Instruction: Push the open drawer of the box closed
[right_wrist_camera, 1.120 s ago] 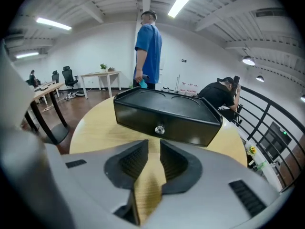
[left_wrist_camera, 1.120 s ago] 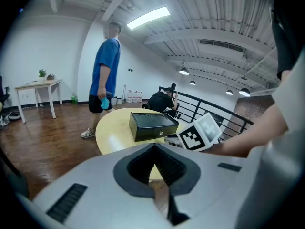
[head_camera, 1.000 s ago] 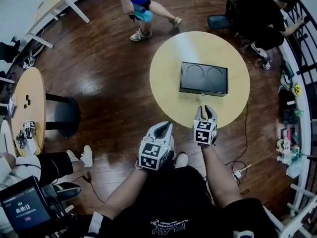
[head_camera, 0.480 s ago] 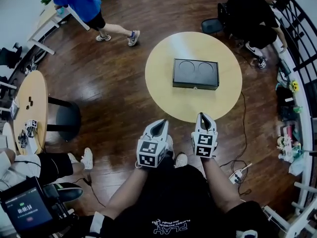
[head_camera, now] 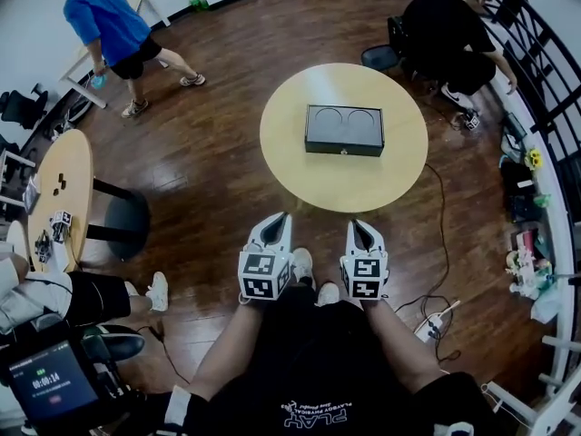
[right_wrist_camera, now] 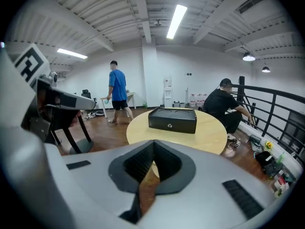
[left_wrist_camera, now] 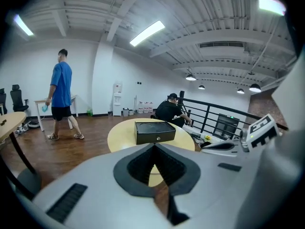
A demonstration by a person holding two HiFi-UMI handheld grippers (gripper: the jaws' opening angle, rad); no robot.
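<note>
On the round wooden table (head_camera: 300, 166), near its centre, the black box (head_camera: 344, 130) is sitting flat, with two circular recesses showing in its lid. Its front face is pointing toward the person. A small knob (right_wrist_camera: 170, 125) is sitting mid-front. The drawer front is looking flush with the body in both gripper views, with no gap that I can make out.

The left gripper (head_camera: 275, 223) and right gripper (head_camera: 356, 229) are hanging side by side just in front of the person's torso. Both are over the wood floor (head_camera: 209, 153), short of the table's near edge and well apart from the box, and both are pointing roughly at the table.

- Left tongs: tips are pressing together, nothing pinched between them. Only table and floor are showing through the gap behind the tips.
- Right tongs: same, tips meeting and empty.

Around the area:
- A person in a blue shirt (head_camera: 104, 16) is walking at the far left, by a light desk.
- A person in black (head_camera: 445, 25) is crouching beyond the table, near the railing (head_camera: 545, 71).
- A second round table (head_camera: 64, 198) is standing at the left with small items on it.
- A power strip (head_camera: 427, 327) with its cable is lying on the floor to the right.
</note>
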